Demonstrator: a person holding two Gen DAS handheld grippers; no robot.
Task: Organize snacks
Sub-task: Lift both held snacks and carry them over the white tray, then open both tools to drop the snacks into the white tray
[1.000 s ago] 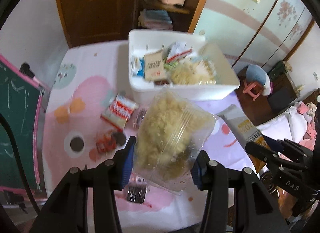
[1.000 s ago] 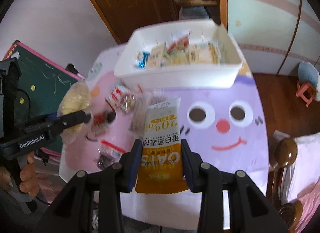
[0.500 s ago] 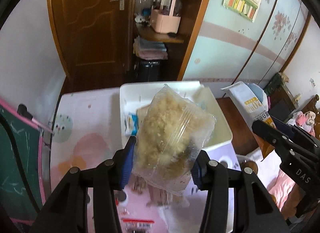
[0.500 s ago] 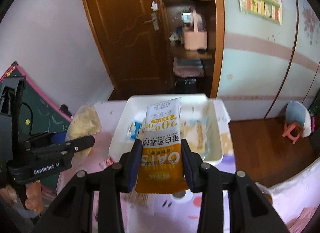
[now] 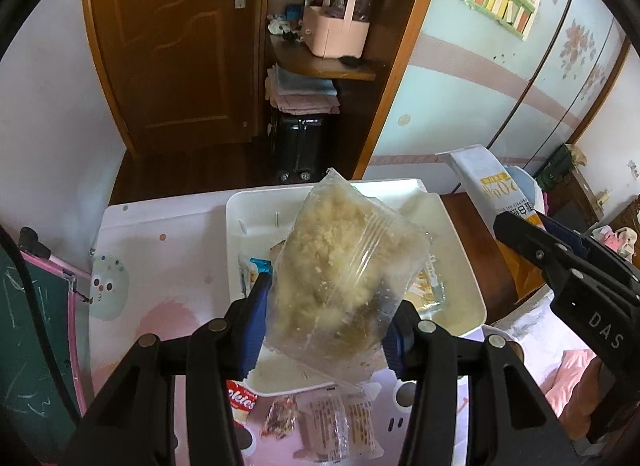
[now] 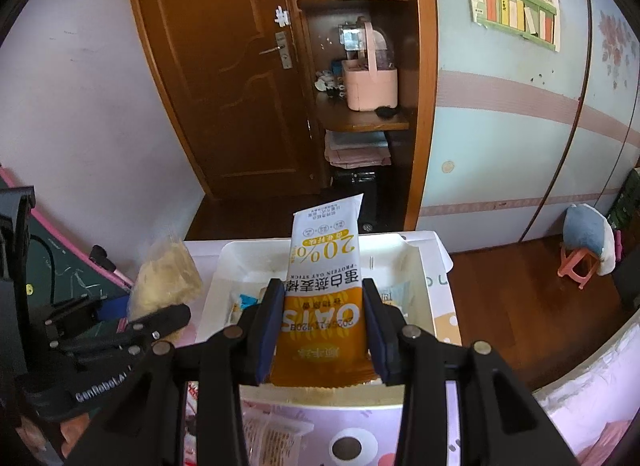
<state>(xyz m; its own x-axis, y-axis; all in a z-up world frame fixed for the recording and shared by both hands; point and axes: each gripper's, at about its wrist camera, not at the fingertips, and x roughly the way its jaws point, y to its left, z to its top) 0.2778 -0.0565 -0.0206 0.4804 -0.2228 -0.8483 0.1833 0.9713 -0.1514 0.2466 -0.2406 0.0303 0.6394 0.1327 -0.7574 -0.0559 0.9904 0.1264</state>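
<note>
My left gripper is shut on a clear bag of yellow crumbly snack and holds it above the white bin. My right gripper is shut on an orange and white oat stick packet, also held over the white bin. Several small snack packets lie inside the bin. The right gripper and its packet show at the right of the left wrist view. The left gripper's bag shows at the left of the right wrist view.
The bin stands on a table with a pink and purple cartoon cloth. Wrapped snacks and a cookie pack lie in front of the bin. A green chalkboard stands at the left. A wooden door and shelf lie beyond.
Both grippers have tilted up and moved forward with their packets, from above the loose snacks on the cloth to over the white bin. Both grips are unchanged.
</note>
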